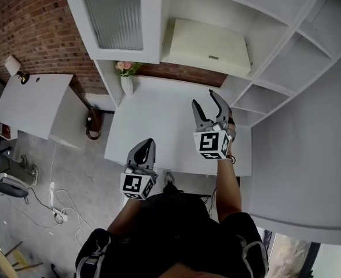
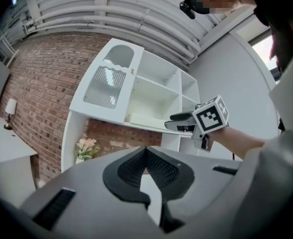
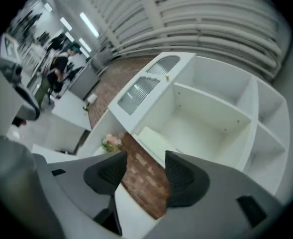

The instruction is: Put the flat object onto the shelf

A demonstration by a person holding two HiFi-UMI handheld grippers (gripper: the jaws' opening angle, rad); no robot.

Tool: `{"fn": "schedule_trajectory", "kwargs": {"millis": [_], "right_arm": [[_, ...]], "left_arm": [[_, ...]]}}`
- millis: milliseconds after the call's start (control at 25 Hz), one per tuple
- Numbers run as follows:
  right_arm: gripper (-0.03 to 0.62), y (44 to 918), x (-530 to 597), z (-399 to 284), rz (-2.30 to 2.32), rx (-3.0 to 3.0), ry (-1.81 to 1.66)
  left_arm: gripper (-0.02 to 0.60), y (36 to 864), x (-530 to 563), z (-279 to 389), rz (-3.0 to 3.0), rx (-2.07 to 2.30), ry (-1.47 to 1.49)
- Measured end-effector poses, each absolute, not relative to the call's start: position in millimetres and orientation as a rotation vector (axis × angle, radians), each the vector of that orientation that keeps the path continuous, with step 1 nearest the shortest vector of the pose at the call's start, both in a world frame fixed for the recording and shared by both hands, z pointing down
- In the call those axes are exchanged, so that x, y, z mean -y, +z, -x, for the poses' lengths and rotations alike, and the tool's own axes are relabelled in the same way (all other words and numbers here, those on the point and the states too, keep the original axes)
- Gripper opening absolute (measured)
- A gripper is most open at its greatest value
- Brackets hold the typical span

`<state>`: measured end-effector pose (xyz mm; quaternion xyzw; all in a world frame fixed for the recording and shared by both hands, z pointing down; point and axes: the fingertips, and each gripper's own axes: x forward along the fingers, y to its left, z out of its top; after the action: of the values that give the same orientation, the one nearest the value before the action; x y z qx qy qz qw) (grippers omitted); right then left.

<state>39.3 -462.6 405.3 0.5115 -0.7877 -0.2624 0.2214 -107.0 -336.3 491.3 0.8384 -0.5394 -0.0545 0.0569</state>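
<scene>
The flat cream rectangular panel (image 1: 208, 46) at upper centre is judged light, stiff and best pinched by its near edge, while the left tongs (image 1: 149, 143) are held closed together and the right tongs (image 1: 205, 99) half parted, both empty.

The left gripper (image 1: 147, 143), at lower centre-left of the head view, has curved dark grey jaws on a paler grey housing. A white left cube (image 1: 138, 185) at its rear carries black square markers. The right gripper (image 1: 204, 101), just right of centre, is of the same build, with a matching right cube (image 1: 211, 144). In both gripper views the housing is smooth mid-grey plastic with black rectangular slots (image 2: 56, 209). The pads (image 3: 183, 176) are black and finely ribbed, with rounded outlines. The person wears a black top (image 1: 176, 225) with a short right sleeve, and a thin dark band (image 1: 231, 158) at the right wrist.
</scene>
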Motion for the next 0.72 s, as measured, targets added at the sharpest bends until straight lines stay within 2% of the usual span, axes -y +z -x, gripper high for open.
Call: {"fn": "schedule_trajectory", "kwargs": {"millis": [200, 240, 360, 720], "right_arm": [[0.168, 453, 373, -47, -1.599, 2.529, -0.131], [0.124, 460, 356, -51, -1.647, 2.558, -0.028], [0.067, 476, 311, -60, -1.747, 2.564, 0.137], [0.06, 487, 207, -61, -1.807, 2.553, 0.285]], "left_arm": [[0.009, 494, 279, 116, -2.557, 1.575, -0.167], [0.009, 495, 268, 117, -2.565, 1.562, -0.165], [0.009, 498, 241, 117, -2.581, 1.527, -0.17], [0.009, 503, 187, 102, -2.628, 1.445, -0.141]]}}
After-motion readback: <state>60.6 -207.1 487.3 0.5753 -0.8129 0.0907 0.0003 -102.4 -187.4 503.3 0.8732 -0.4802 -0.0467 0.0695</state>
